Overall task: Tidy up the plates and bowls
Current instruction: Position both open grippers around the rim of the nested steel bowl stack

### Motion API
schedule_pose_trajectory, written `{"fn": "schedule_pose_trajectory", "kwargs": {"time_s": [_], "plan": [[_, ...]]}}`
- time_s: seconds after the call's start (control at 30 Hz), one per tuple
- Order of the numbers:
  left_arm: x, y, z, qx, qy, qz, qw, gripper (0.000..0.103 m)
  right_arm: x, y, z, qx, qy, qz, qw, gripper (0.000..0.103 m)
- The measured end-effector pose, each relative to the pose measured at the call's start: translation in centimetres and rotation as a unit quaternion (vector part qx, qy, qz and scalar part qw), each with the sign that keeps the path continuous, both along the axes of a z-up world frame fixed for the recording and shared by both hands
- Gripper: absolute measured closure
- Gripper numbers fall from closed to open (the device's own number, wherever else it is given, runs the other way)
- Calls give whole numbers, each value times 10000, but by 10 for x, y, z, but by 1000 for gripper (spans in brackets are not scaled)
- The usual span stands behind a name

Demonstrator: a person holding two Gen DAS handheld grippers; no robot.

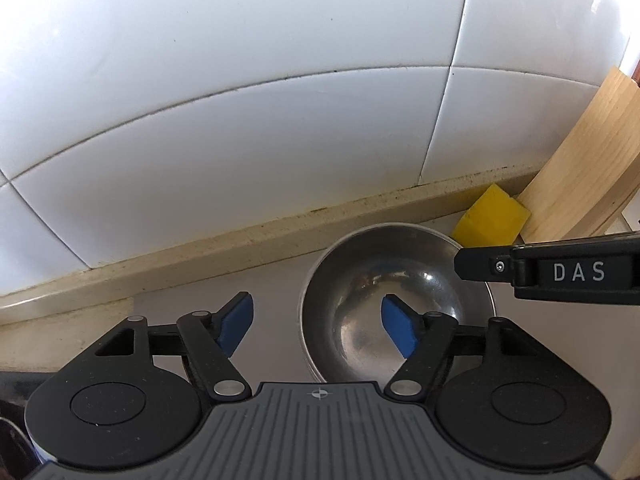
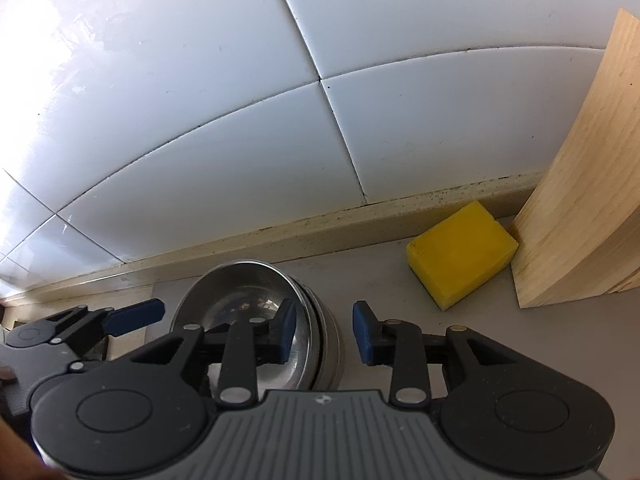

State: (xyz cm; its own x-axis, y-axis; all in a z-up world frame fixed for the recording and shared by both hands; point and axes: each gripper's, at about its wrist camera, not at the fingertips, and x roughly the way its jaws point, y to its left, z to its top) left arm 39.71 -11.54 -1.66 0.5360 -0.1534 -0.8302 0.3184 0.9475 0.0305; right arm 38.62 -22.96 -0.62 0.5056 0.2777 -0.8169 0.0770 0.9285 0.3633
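A stack of steel bowls (image 1: 384, 300) stands on the grey counter near the tiled wall; it also shows in the right wrist view (image 2: 256, 300). My left gripper (image 1: 318, 324) is open, straddling the stack's left rim, with one blue pad inside the top bowl and one outside. My right gripper (image 2: 325, 336) is open, straddling the stack's right rim the same way. Each gripper shows in the other's view: the right one at the right edge (image 1: 560, 272), the left one at the left (image 2: 132, 316). Neither holds anything.
A yellow sponge (image 2: 460, 252) lies on the counter right of the bowls, also seen in the left wrist view (image 1: 490, 216). A wooden board (image 2: 588, 200) leans against the wall beside it. A beige ledge (image 1: 200, 252) runs under the white tiles.
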Motion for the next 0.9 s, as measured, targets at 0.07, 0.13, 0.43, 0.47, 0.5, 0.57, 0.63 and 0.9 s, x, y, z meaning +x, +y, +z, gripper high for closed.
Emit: {"fn": "schedule_pose_trajectory", "kwargs": {"time_s": [0.07, 0.13, 0.43, 0.47, 0.5, 0.57, 0.63, 0.9], "plan": [[-1, 1, 1, -18, -18, 28, 10000, 31, -1, 0, 1, -20, -21, 15, 10000, 96], [-2, 2, 2, -17, -34, 53, 10000, 30, -2, 0, 2, -16, -24, 24, 10000, 96], [-6, 6, 4, -47, -38, 117, 9999, 26, -5, -2, 0, 130, 50, 23, 9999, 91], [-7, 6, 4, -45, -42, 119, 9999, 26, -5, -2, 0, 125, 49, 34, 9999, 91], [-8, 6, 5, -41, -45, 120, 9999, 26, -6, -2, 1, 131, 42, 43, 9999, 90], [-9, 6, 5, -49, -47, 123, 9999, 26, -8, -2, 2, 135, 37, 68, 9999, 90], [-10, 6, 6, -47, -54, 138, 9999, 26, -10, -1, 3, 124, 27, 85, 9999, 90], [-15, 9, 10, -66, -95, 193, 9997, 24, -14, -2, 6, 120, 27, 93, 9999, 87]]}}
